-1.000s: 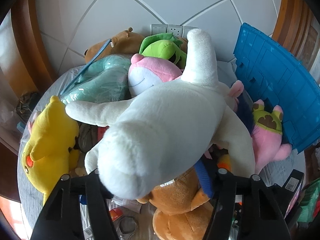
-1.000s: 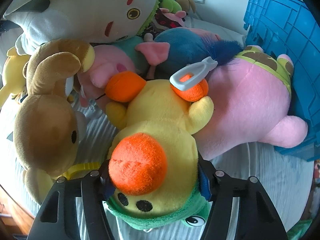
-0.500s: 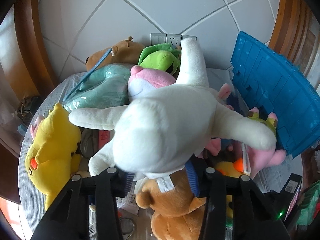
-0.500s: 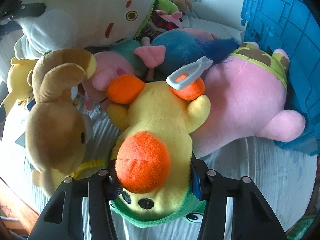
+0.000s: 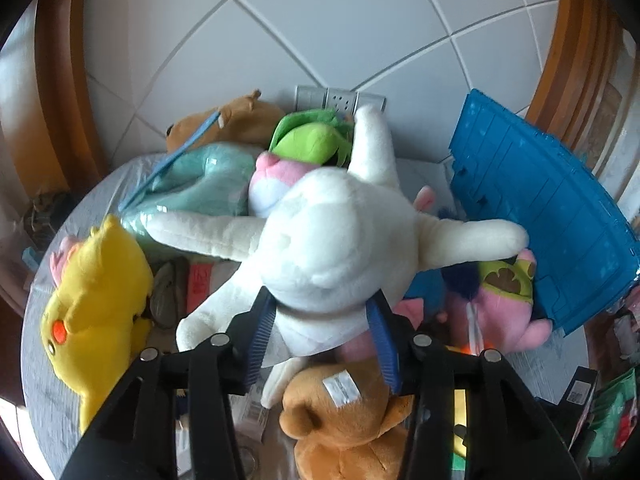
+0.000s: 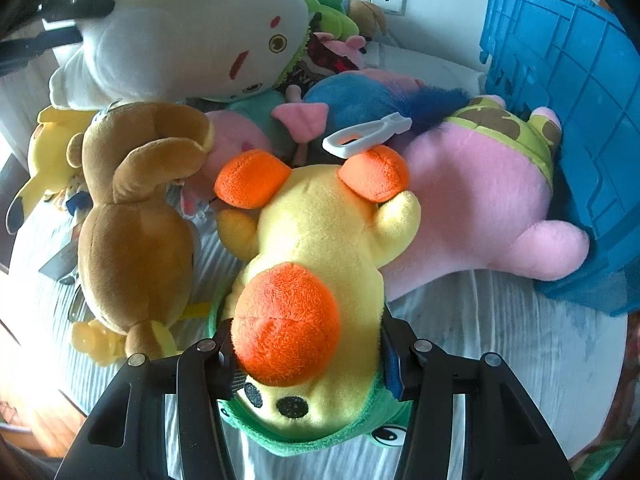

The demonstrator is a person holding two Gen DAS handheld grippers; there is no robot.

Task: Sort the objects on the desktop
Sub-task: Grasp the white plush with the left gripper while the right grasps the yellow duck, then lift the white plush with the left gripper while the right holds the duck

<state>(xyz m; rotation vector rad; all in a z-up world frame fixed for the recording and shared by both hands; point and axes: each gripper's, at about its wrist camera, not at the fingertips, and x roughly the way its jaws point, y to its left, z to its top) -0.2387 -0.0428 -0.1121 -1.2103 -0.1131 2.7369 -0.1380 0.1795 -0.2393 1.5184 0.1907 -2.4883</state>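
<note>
A big white plush (image 5: 332,240) hangs over the toy pile, limbs spread. My left gripper (image 5: 320,308) has it between its blue pads (image 5: 260,332); the jaws are closing and the pads squeeze its narrow lower part. The right wrist view shows the same white plush (image 6: 180,40) at the upper left, face showing. A yellow duck plush (image 6: 316,240) with an orange beak and feet and a green hood lies head-down toward the camera. My right gripper (image 6: 306,344) is shut on it, pads pressed into its sides. A white clip (image 6: 368,136) rests on its foot.
A blue crate (image 5: 540,220) leans at the right against the tiled wall. A brown bear plush (image 6: 136,220), a pink plush (image 6: 472,208), a blue plush (image 6: 360,96) and a yellow plush (image 5: 96,300) crowd the grey striped tabletop (image 6: 500,340). Wall sockets (image 5: 340,100) sit behind.
The left jaws have narrowed onto the white plush, which rose and turned, its arm swinging right. The right jaws pinched in on the duck and lifted it slightly.
</note>
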